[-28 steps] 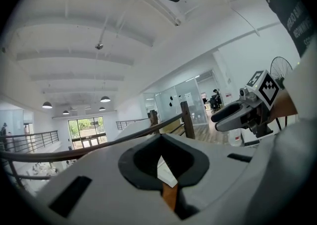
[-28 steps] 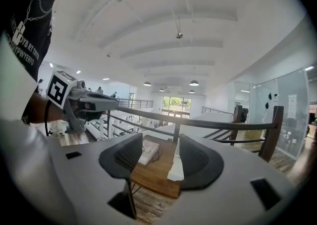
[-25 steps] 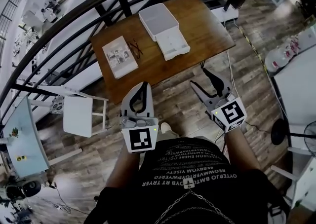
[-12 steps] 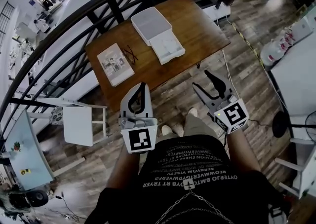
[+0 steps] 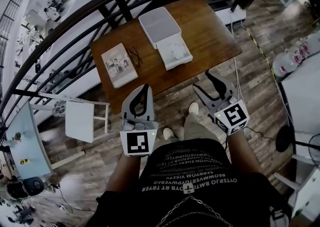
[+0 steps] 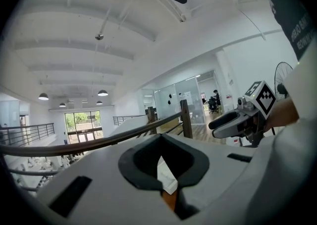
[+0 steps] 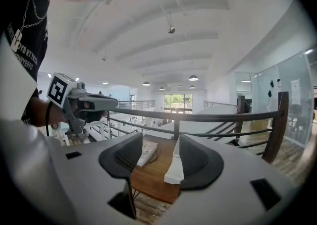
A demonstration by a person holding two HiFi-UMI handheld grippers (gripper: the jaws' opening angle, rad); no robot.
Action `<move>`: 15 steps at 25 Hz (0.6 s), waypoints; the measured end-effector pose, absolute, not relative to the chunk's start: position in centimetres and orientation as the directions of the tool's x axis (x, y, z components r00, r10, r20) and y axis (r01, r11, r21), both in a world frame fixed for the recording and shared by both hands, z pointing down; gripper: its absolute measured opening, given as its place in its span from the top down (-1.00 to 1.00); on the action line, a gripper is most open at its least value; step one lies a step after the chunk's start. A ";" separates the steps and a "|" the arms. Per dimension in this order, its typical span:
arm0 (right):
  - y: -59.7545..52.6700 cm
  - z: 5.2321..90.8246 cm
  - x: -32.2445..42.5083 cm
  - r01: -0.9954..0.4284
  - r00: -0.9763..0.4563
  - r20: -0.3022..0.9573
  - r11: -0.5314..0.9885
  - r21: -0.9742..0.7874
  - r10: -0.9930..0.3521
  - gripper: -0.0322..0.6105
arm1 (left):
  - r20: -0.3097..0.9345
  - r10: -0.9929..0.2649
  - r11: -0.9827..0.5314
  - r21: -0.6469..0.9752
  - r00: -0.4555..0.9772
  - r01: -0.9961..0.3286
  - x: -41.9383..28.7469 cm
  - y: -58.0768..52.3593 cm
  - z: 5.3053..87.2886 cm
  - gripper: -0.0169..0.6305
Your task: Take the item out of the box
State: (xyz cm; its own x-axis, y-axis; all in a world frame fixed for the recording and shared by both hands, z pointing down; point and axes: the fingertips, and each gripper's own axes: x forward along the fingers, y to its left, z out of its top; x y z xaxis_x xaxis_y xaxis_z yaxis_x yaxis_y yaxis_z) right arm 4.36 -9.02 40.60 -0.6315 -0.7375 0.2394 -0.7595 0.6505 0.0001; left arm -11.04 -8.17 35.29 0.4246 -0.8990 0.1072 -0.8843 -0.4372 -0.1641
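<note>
On the brown table (image 5: 210,31) lie two white box halves side by side: one half (image 5: 160,25) farther back, the other (image 5: 174,53) nearer, with pale contents I cannot make out. Both grippers hang short of the table's near edge, over the floor. My left gripper (image 5: 146,87) has its jaws met at the tips with nothing between them; through its slit (image 6: 160,137) a strip of the white box (image 6: 166,178) shows. My right gripper (image 5: 201,81) stands open and empty (image 7: 159,144), framing the box (image 7: 174,169) and the table (image 7: 148,182).
A book (image 5: 119,65) and a pair of glasses (image 5: 136,57) lie on the table's left part. A dark railing (image 5: 75,21) curves behind the table. A white stool (image 5: 80,120) stands at the left and water bottles (image 5: 290,61) at the right. The person's feet (image 5: 192,108) are on wooden floor.
The person has stepped towards the table, one foot now forward. Both grippers have come a little nearer to its front edge. Neither pair of jaws has changed.
</note>
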 end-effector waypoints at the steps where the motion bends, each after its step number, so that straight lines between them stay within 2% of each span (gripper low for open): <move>1: -9.8 40.8 4.4 -0.752 -0.640 0.242 0.660 -0.001 -0.729 0.23 | 0.108 -0.901 -0.432 -0.165 0.419 -0.887 -10.8 -8.7 35.3 0.93; 15: -19.0 41.6 5.7 -0.661 -0.731 0.241 0.750 -0.018 -0.639 0.23 | 0.131 -0.929 -0.365 -0.181 0.345 -0.913 -7.5 -17.1 36.1 0.93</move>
